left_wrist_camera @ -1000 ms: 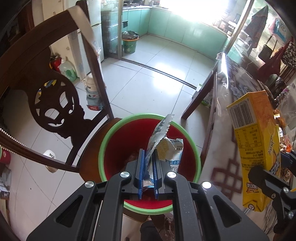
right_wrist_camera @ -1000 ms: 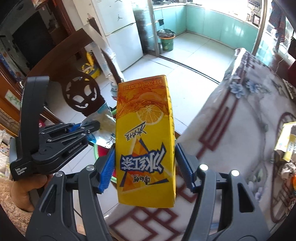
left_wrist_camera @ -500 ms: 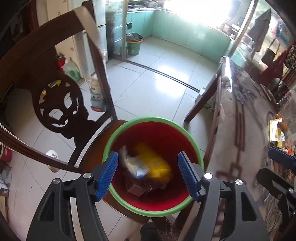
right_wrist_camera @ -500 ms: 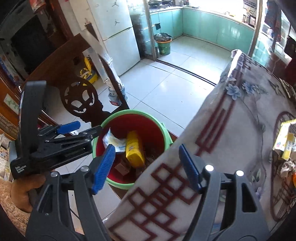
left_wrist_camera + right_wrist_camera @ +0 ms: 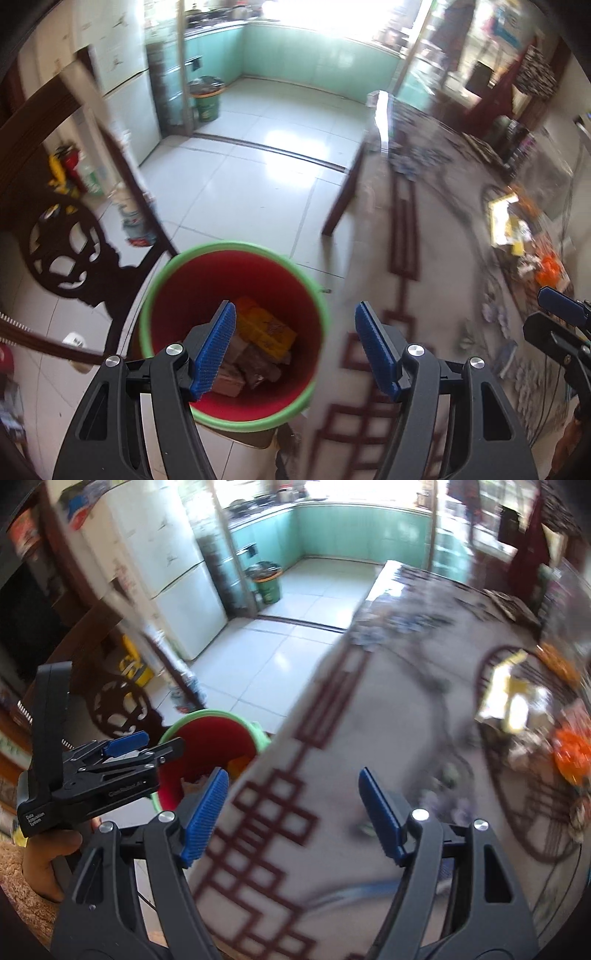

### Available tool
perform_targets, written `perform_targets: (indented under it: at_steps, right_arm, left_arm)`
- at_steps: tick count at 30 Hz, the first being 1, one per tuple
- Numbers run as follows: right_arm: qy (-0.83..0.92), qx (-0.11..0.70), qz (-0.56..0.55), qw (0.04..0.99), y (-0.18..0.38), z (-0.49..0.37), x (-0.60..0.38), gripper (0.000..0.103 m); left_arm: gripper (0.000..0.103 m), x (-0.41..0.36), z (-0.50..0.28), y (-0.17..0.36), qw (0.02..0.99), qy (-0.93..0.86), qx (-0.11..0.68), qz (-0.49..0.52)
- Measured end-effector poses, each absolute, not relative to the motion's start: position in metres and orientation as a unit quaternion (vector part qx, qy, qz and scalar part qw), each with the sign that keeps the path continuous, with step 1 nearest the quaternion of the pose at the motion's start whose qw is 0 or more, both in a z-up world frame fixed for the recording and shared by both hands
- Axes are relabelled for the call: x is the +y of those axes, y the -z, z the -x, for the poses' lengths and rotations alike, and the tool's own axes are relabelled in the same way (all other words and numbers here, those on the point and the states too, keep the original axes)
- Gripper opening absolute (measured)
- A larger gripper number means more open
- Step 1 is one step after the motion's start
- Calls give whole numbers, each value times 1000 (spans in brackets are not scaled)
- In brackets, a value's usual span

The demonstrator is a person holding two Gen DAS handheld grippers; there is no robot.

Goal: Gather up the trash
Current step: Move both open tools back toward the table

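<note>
A: Left wrist view first. What do you record?

B: The left gripper (image 5: 293, 347) has its jaws spread, nothing between them. It hangs over the near rim of the bin (image 5: 236, 422), a red pail with a green lip standing by a dark chair (image 5: 70, 254). Inside the bin lie a yellow carton (image 5: 264, 326) and some brown scraps (image 5: 255, 365). The picture is smeared towards the table (image 5: 424, 277).

A: Any trash left to collect in that view?

B: Yes. A pile (image 5: 517, 236) of yellow and orange items sits far out on the table, well apart from the bin. Blur prevents naming single pieces. The right gripper's tip shows at the right edge.

A: Right wrist view?

B: The right gripper (image 5: 291, 816) is spread wide and empty, above the patterned tablecloth. Its jaws have just been opening, with nothing between them. The bin shows at the left past the table edge, partly hidden by the left gripper, which a hand (image 5: 48, 864) holds. The pile lies to the upper right, again blurred.

A: Your judgement on the step in hand?

B: Both tools appear free for the next piece. I would advise keeping the jaws as wide as now on the approach, choosing one item at the edge of the pile, and closing across its narrow side. The cloth looks glossy, so a flat wrapper may slide; come down steeply rather than scraping.

A: Risk?

B: Two tools crowding one pile. Take separate pieces.
</note>
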State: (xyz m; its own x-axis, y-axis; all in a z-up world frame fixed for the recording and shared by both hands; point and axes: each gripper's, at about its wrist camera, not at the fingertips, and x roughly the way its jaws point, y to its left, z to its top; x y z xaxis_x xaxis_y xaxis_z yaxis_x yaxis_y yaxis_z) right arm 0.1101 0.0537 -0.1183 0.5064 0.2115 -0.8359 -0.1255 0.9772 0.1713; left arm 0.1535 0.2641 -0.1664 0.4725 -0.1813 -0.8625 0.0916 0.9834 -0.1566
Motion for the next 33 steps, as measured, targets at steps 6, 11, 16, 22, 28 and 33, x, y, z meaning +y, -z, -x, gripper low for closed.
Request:
perform_targets:
  at_steps: [6,11,16,22,28,33]
  right_arm:
    - [-32,494,-77,866,124,-81,-8,71]
    - [22,495,-106,862,127,-55,-60,73]
    - [59,484,-116,866,119,-33,-111,74]
    - [80,475,-112,869,116,-31,-192,76]
    - [100,477,-76,870,115,-56,-290,76]
    - [133,468,-57,872,121,-101,-362,76]
  left_arm:
    - [64,214,-146,160,852,131,507,17]
    - [64,179,-137,156,847,158,508,2]
    - [64,142,-126,151,847,172,503,-7]
    - [64,101,-112,145,852,154,501,-2]
    - [64,60,-93,151,851,123,511,12]
    - [64,26,-74,150,852,108,512,12]
